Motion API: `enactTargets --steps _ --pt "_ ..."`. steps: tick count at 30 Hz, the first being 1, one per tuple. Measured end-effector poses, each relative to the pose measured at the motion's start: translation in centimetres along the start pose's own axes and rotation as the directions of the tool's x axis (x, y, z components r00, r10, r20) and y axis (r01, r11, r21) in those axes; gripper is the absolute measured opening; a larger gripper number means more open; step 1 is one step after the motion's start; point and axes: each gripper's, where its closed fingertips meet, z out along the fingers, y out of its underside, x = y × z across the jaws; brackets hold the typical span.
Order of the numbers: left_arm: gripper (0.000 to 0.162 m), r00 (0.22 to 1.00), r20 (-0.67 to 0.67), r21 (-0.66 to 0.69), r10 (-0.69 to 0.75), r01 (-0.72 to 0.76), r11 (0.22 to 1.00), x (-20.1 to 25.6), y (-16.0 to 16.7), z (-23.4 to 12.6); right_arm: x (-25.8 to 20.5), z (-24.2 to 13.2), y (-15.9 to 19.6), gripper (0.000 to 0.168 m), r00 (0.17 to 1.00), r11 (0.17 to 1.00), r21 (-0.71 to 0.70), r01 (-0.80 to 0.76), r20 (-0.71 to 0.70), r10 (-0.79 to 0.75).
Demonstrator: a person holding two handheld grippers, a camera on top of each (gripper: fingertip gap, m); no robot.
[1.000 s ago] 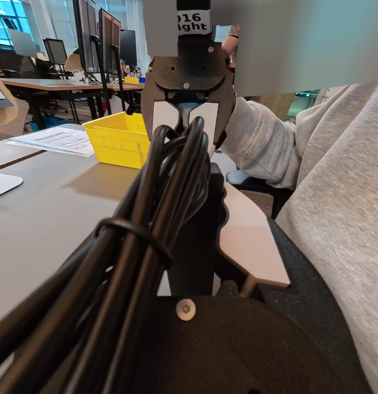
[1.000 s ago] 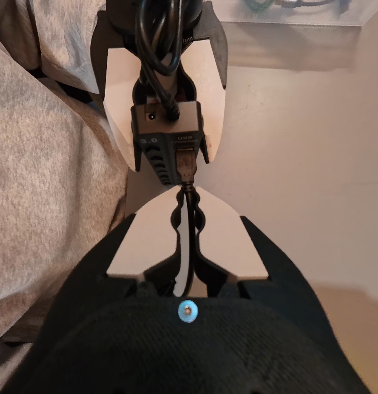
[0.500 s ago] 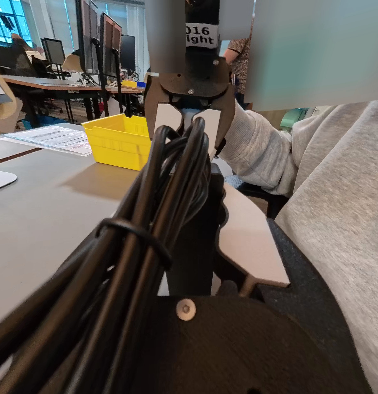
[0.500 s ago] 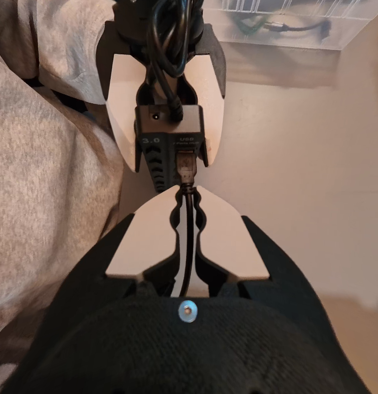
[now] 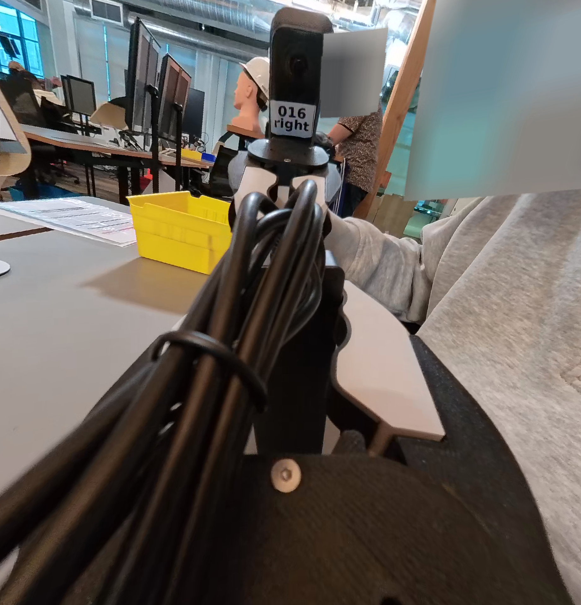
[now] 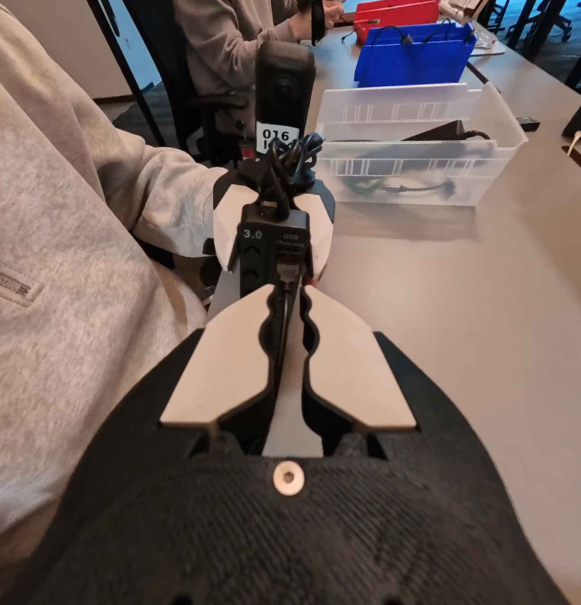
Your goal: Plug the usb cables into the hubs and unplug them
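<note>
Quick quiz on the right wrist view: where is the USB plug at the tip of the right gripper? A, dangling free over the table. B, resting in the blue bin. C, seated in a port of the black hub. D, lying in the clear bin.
C: the USB plug sits in a port of the black hub, which the left gripper holds, while the right gripper is shut on its cable.

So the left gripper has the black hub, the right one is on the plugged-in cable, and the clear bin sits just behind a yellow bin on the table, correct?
Not quite: in the right wrist view the bin behind the clear bin is blue, not yellow. The rest stands: the left gripper holds the black hub, and the right gripper is closed on the plugged-in cable.
</note>
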Motion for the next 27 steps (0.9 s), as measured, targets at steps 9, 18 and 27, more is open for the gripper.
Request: enactTargets --steps 9,18,27 --pt "0.058 1.000 -0.002 0.011 0.002 -0.002 1.000 0.0 0.0 0.0 -0.2 1.1 0.4 0.008 1.000 1.000 -0.003 -0.007 0.011 0.007" --pt "0.056 1.000 -0.002 0.018 0.006 -0.006 1.000 0.1 0.0 0.1 -0.3 1.1 0.4 0.008 1.000 1.000 -0.013 -0.010 0.003 0.010" --pt "0.055 1.000 0.006 0.027 0.000 0.000 1.000 0.1 -0.1 0.1 -0.2 1.2 0.5 0.009 0.999 0.999 0.009 -0.037 0.009 0.037"
